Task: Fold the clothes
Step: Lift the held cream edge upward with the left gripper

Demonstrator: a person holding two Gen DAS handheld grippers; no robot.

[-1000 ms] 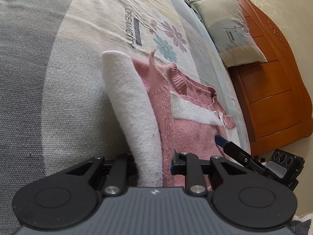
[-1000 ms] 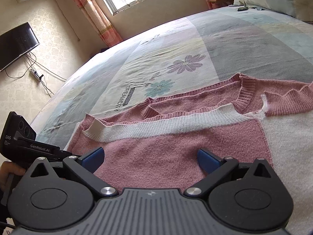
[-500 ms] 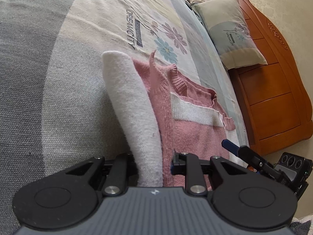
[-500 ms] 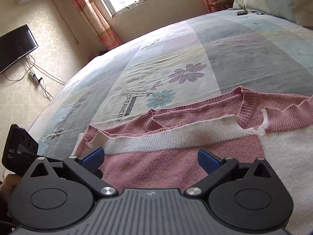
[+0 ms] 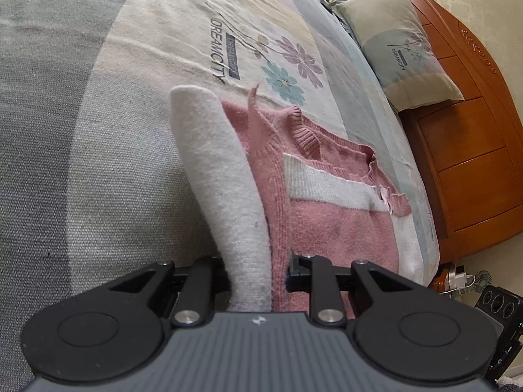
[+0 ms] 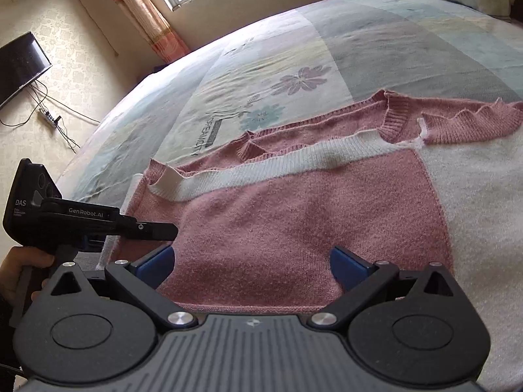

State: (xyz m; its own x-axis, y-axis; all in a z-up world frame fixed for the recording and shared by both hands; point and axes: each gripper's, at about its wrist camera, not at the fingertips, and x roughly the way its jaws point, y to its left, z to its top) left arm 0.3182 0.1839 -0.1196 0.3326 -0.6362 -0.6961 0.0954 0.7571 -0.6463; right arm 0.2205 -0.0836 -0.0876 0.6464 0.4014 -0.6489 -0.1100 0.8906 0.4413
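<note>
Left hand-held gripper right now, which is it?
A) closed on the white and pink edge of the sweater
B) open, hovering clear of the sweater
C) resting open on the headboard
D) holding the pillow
A: in the left wrist view the left hand-held gripper has its jaws drawn in on a raised fold of the sweater, white and pink knit passing between them.
</note>
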